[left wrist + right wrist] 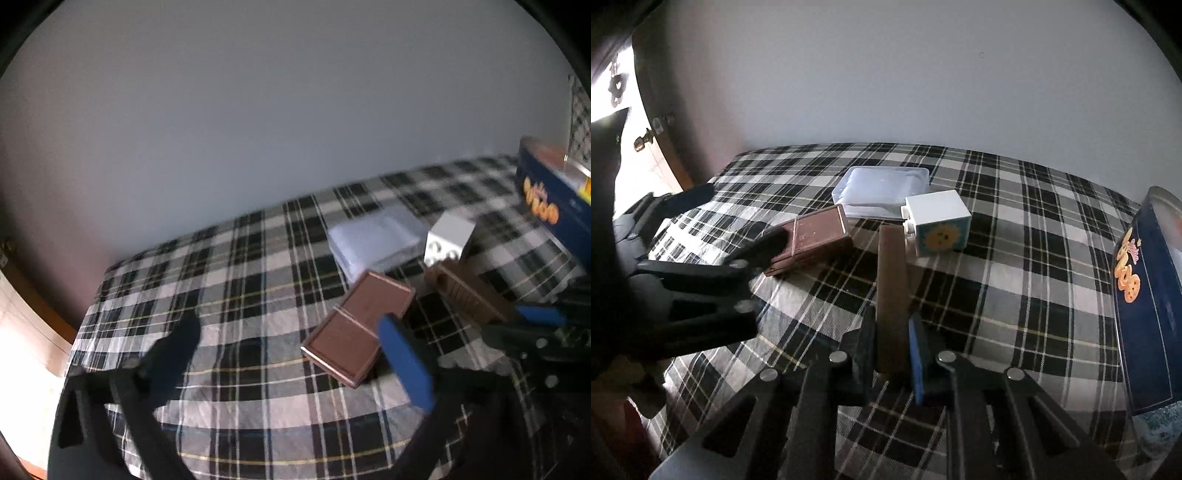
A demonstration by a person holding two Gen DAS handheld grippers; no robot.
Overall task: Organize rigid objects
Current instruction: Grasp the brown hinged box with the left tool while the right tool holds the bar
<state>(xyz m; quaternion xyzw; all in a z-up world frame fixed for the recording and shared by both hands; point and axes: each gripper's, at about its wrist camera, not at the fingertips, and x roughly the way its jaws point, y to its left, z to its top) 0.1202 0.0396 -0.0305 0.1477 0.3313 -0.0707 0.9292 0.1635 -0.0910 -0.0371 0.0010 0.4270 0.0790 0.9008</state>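
While our right gripper (892,343) clamped a brown block (892,291) above the plaid cloth (1015,295), our left gripper (291,354) stood open beside a flat brown case (360,325) lying on the cloth. Behind the case lay a clear box (882,190), touching a white cube (940,225). A blue carton (1148,295) stood at far right.

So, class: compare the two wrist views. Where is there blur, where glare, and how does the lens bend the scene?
Left wrist view: motion blur smears the clear plastic box and the blue box; overexposed glare at the lower left. Right wrist view: sharper, the sun-picture block crisp; a blown-out window at upper left. Both: fisheye curves the checked cloth, with dark corner vignetting.
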